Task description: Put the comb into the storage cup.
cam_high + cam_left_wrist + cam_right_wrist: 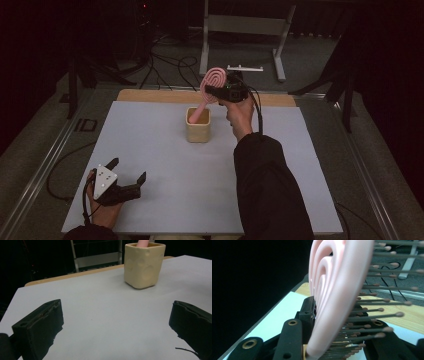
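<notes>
Pink hairbrush (210, 86) stands handle-down in the cream square cup (198, 125) near the far middle of the bench (150, 150), leaning to the right with its head up and out of the cup; right gripper (216, 91) has its jaws clamped across the head, one on the ringed back, the other among the bristles (384, 310).

Looks light, moulded plastic; the open concentric rings of the head are stiff enough to take the grip but would likely flex if squeezed hard; bristles are thin, ball-tipped pins that bend and give poor purchase, so my guess is the brush could twist in this hold; the smooth handle, low inside the cup, seems the firmer place to take it, though slippery.

Cup seems light too, dimpled walls; judged likely to tip or drag if the brush is levered sideways.

Left gripper (129, 176) rests at the near left corner of the bench, jaws spread wide, nothing between them.
</notes>
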Tool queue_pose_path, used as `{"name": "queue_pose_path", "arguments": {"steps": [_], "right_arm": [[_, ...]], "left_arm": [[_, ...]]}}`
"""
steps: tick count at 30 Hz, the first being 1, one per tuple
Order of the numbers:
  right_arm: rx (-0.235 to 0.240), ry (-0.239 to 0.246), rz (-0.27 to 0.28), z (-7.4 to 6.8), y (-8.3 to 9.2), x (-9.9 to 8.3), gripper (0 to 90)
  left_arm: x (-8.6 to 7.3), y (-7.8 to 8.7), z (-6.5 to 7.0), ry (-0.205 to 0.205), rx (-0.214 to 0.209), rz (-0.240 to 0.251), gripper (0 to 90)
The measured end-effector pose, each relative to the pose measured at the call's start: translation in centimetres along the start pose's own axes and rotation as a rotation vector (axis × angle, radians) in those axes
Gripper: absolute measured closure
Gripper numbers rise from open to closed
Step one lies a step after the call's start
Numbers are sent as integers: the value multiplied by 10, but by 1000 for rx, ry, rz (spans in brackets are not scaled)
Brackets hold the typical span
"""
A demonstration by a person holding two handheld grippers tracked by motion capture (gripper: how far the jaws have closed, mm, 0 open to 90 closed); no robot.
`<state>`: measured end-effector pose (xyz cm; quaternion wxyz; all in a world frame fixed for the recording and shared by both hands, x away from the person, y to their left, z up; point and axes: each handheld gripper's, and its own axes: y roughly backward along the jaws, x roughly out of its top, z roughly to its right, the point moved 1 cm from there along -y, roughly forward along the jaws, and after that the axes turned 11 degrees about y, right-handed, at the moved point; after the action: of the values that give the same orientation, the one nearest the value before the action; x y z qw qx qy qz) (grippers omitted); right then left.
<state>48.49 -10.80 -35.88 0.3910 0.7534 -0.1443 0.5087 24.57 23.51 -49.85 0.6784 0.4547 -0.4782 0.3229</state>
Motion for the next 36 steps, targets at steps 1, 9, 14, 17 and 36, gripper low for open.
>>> {"name": "queue_pose_path", "arguments": {"steps": [1, 9, 14, 17, 36], "right_arm": [[0, 1, 0, 0, 0, 0, 637], [0, 10, -13, -1, -3, -2, 637], [2, 16, -23, -2, -6, -4, 637], [5, 18, -30, -3, -7, -5, 636], [6, 46, -57, -9, -14, -8, 636]], "left_arm": [[0, 0, 0, 1, 0, 0, 1], [0, 0, 0, 2, 0, 0, 1], [0, 0, 0, 2, 0, 1, 1], [0, 0, 0, 1, 0, 2, 1], [0, 0, 0, -3, 2, 0, 1]]}}
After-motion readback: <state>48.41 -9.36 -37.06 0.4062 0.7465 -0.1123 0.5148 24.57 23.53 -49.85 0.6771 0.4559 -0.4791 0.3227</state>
